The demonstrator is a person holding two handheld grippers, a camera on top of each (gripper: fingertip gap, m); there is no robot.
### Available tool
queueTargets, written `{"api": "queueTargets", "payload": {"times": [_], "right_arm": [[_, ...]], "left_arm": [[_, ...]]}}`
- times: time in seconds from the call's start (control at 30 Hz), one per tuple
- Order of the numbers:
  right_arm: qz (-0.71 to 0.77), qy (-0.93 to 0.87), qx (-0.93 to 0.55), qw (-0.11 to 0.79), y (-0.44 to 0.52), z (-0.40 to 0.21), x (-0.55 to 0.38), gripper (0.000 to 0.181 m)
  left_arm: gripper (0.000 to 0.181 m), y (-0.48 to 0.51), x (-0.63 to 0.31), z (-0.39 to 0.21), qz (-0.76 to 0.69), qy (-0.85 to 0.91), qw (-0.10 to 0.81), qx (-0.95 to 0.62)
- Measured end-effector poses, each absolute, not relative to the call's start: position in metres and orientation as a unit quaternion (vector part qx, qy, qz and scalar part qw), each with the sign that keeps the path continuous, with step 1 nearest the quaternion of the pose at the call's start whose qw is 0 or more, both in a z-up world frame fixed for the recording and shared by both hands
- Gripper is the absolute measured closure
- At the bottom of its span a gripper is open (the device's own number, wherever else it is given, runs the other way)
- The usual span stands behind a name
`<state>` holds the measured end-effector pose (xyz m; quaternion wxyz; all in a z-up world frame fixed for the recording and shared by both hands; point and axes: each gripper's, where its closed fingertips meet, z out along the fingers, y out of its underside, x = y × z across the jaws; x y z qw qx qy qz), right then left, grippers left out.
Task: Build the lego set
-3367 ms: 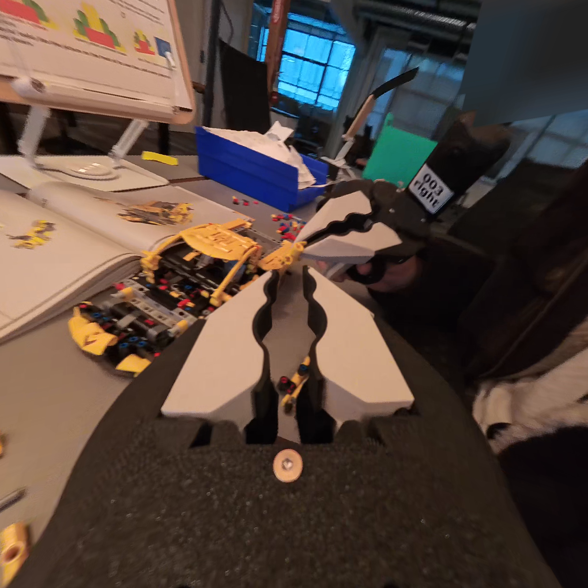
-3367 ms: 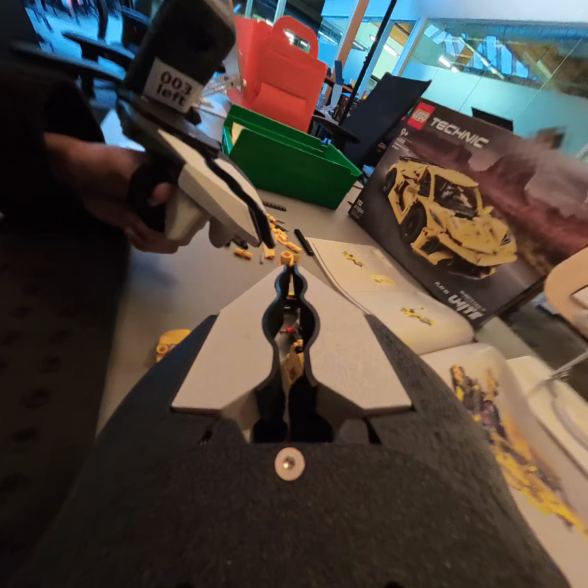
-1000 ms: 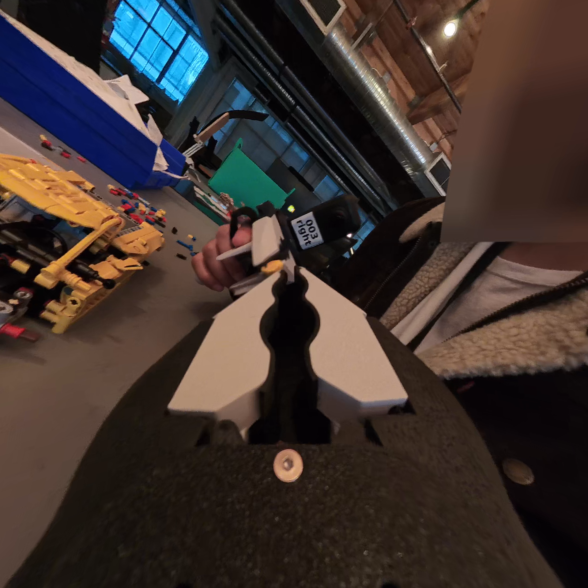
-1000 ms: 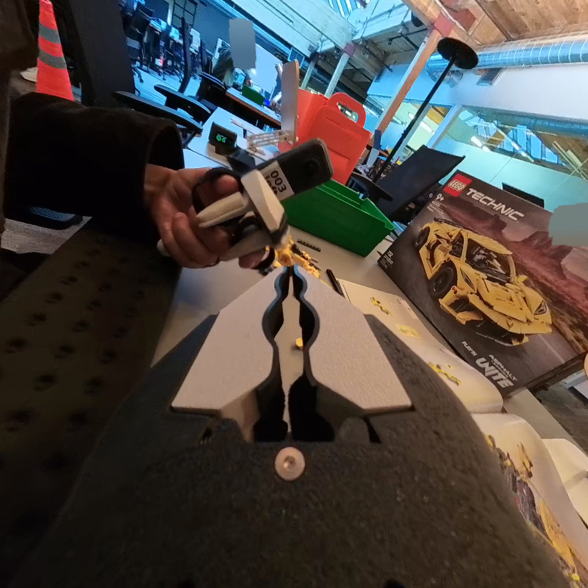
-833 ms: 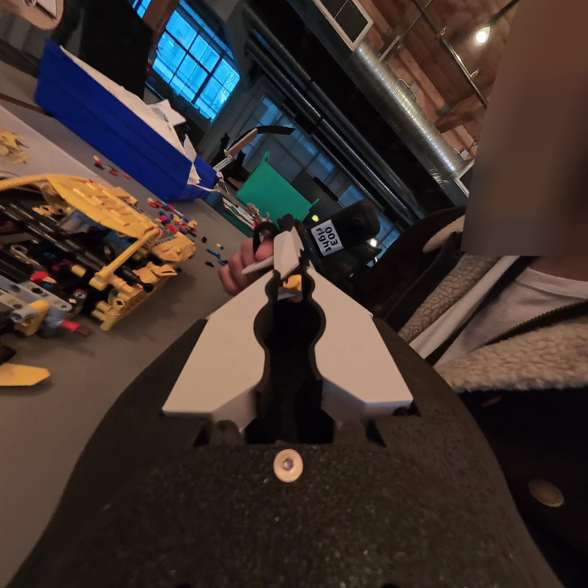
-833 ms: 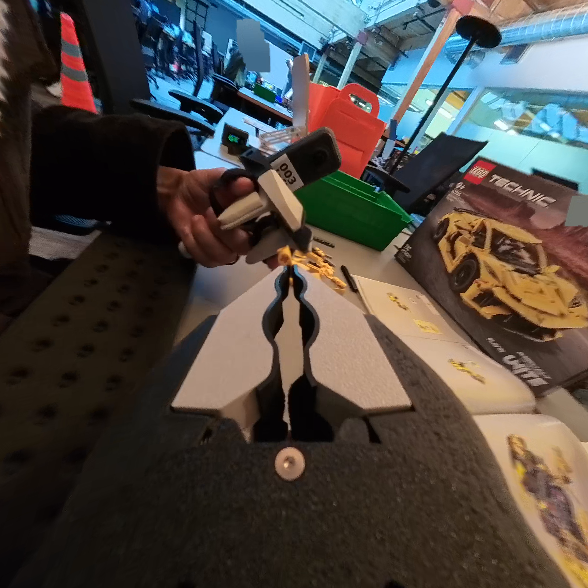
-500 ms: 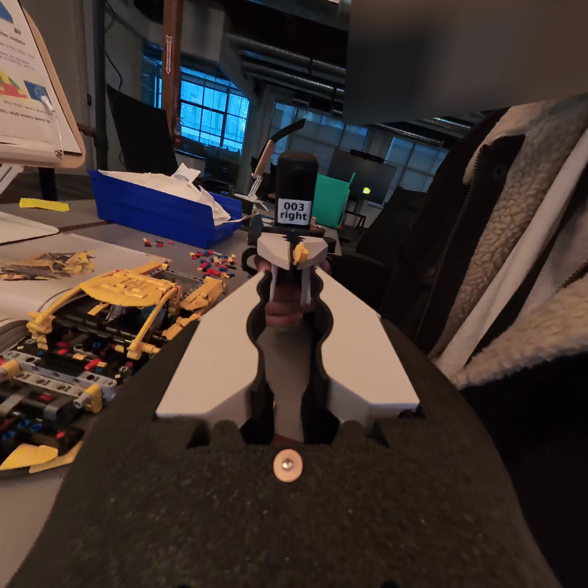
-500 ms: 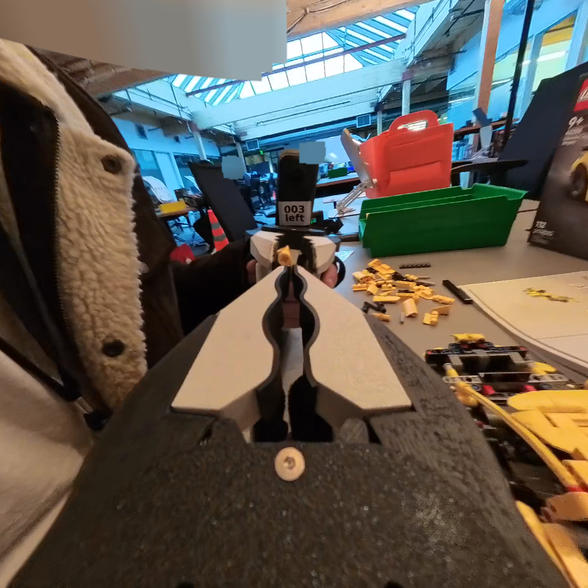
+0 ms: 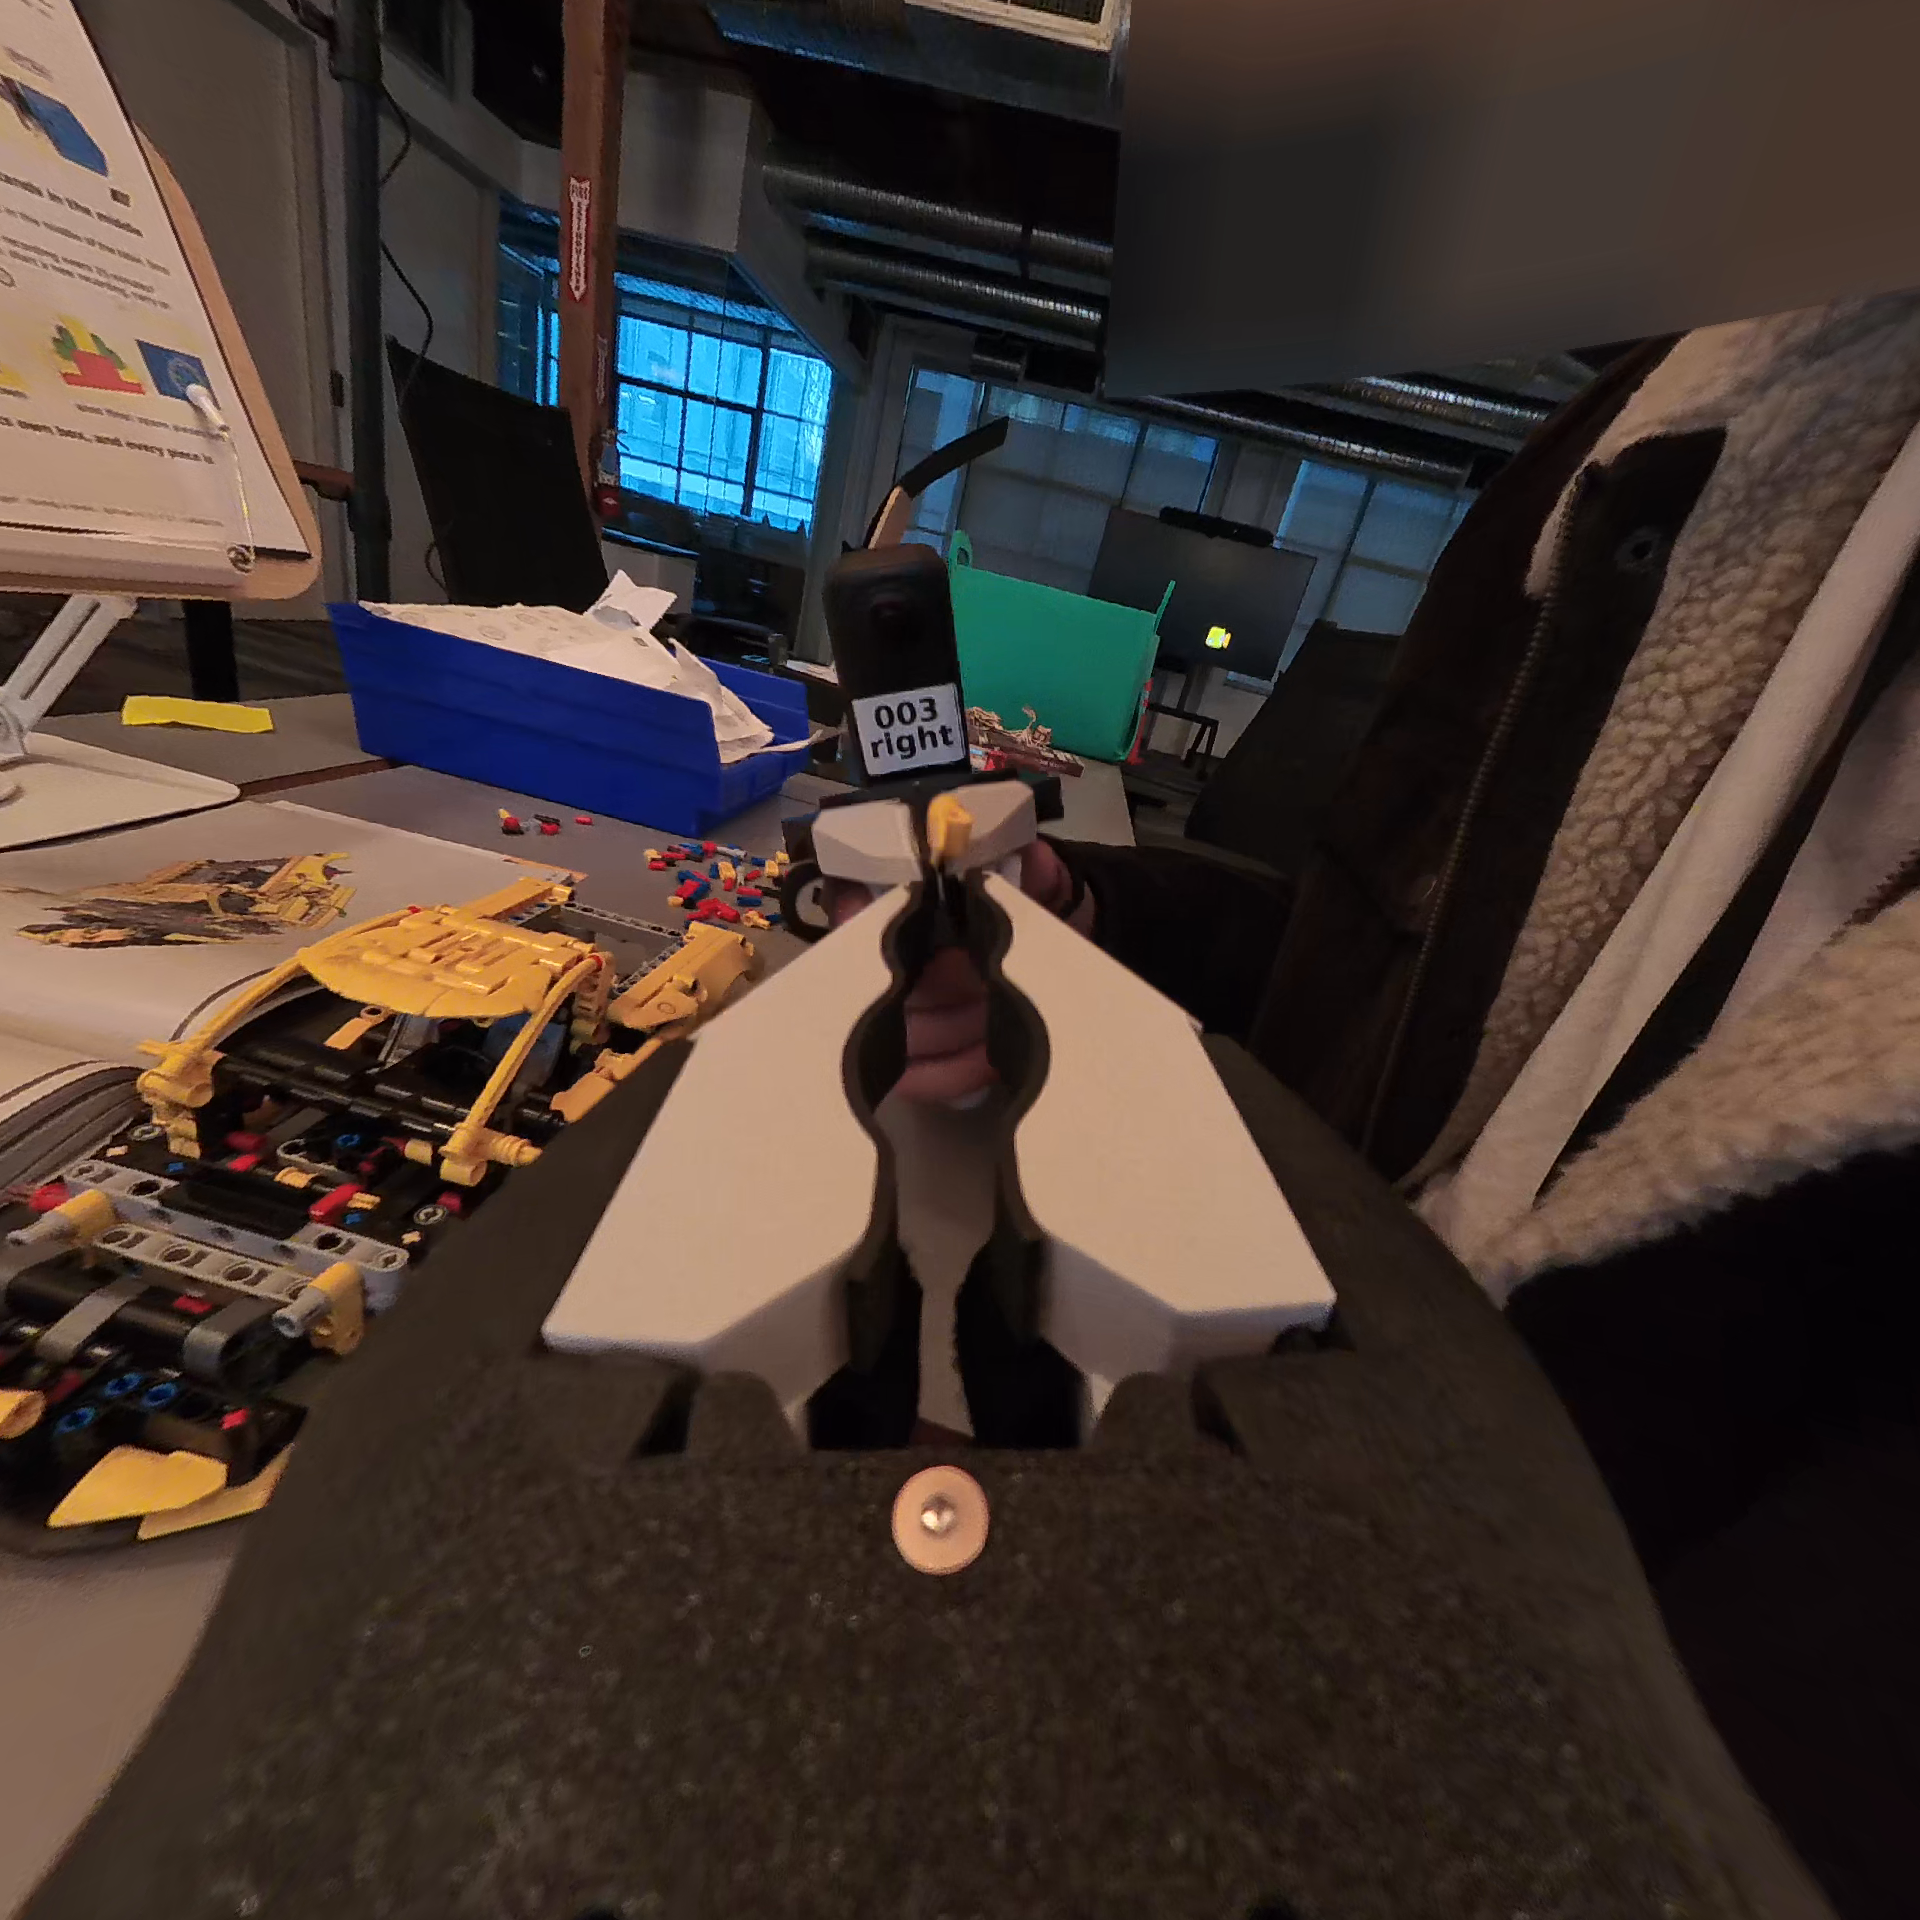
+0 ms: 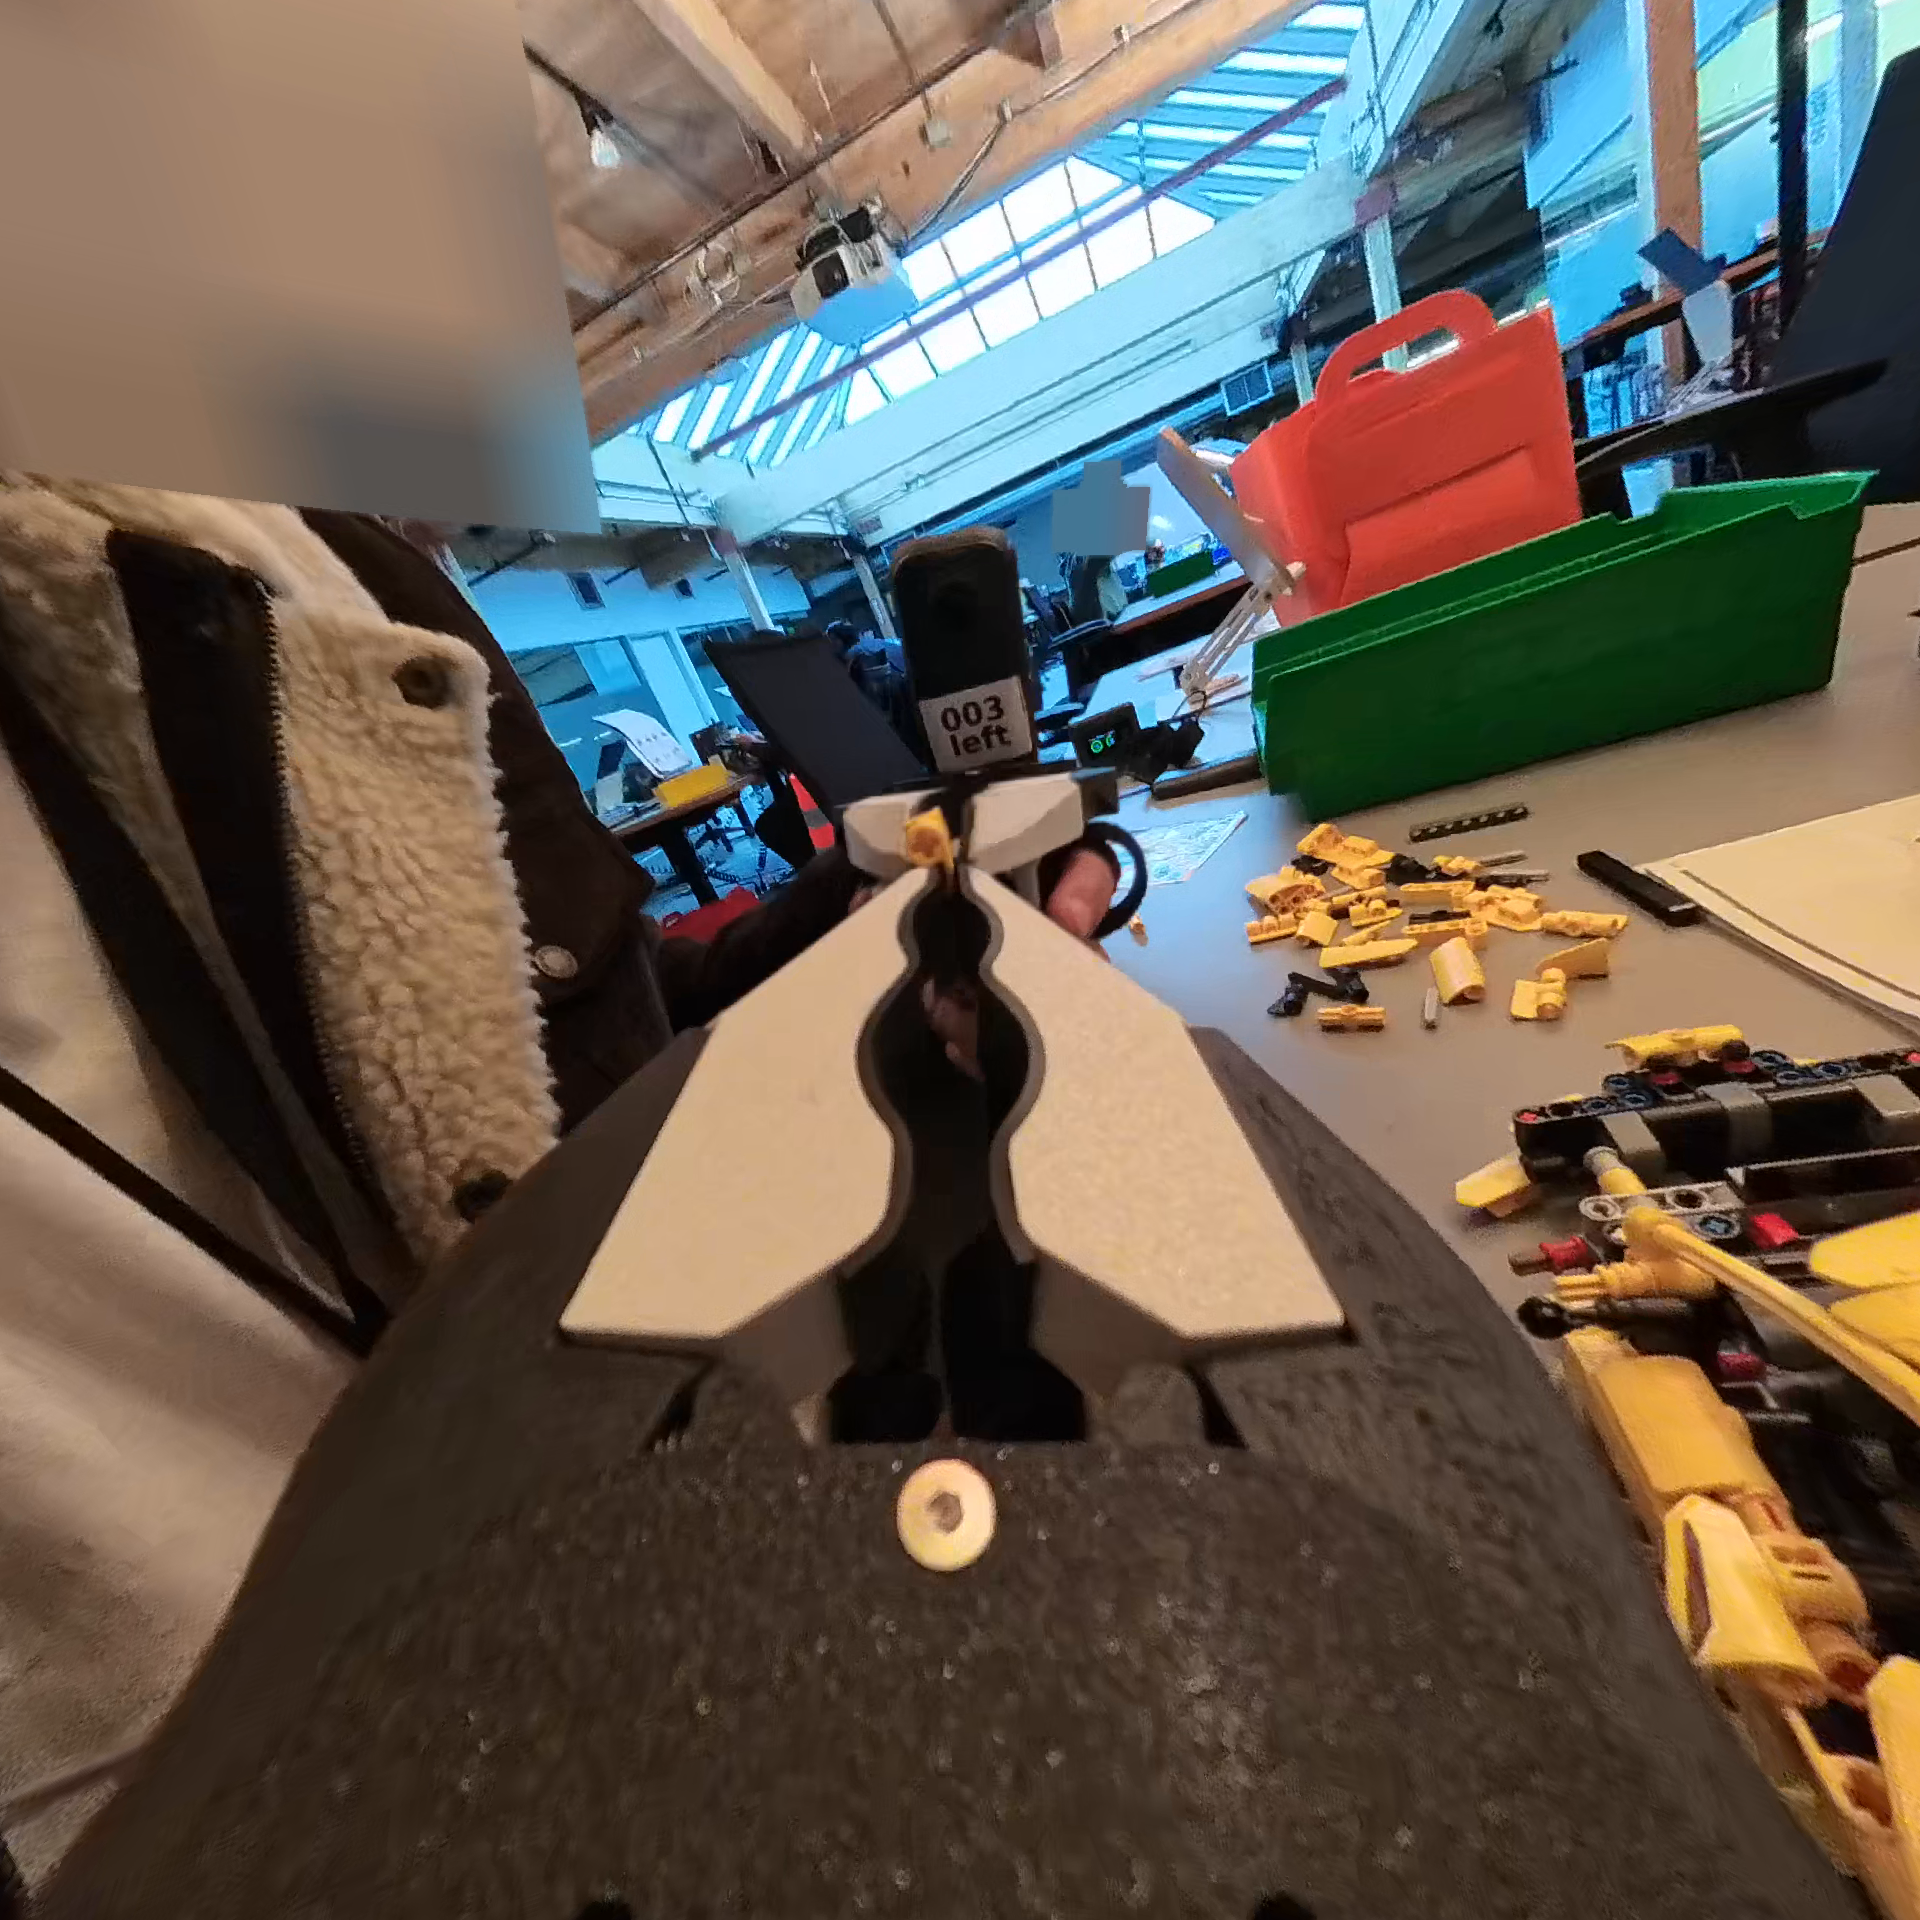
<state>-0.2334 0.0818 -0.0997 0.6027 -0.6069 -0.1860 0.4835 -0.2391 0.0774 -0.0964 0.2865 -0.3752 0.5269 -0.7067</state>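
My left gripper (image 9: 940,888) and right gripper (image 10: 948,883) point at each other, tip to tip, in the air in front of the person's coat. A small yellow lego piece (image 9: 948,826) sits where the tips meet, and it also shows in the right wrist view (image 10: 925,836). Both pairs of jaws are closed on it. The half-built yellow and black lego car (image 9: 364,1091) lies on the grey table to the left of the left gripper. In the right wrist view the car (image 10: 1766,1247) is at lower right.
Loose yellow pieces (image 10: 1423,935) lie before a green bin (image 10: 1558,644) and an orange bag (image 10: 1423,457). Small red and blue pieces (image 9: 717,883) lie near a blue bin (image 9: 551,717). The open instruction book (image 9: 156,935) lies behind the car. The coat (image 9: 1662,831) is close. Left and right tips are no more than a few centimetres apart.
Both grippers swung round from beside the table until they face each other head-on. The left gripper stood open half a second ago and is now closed at the yellow piece.
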Motion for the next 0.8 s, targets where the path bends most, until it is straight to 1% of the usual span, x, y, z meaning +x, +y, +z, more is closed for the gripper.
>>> {"api": "queueTargets", "payload": {"times": [0.3,0.6,0.8], "right_arm": [[0.495,-0.184,-0.616,0.584,0.0823,-0.1065,-0.2387,0.181],[0.629,-0.108,-0.588,0.498,0.0787,-0.1027,-0.2369,0.181],[0.622,-0.103,-0.599,0.494,0.0817,-0.1083,-0.2372,0.181]], "left_arm": [[0.176,0.0736,-0.2350,-0.0999,-0.696,0.535,0.295,-0.378],[0.175,0.0748,-0.2357,-0.0978,-0.705,0.524,0.288,-0.381],[0.175,0.0766,-0.2322,-0.1011,-0.694,0.527,0.297,-0.391]]}}
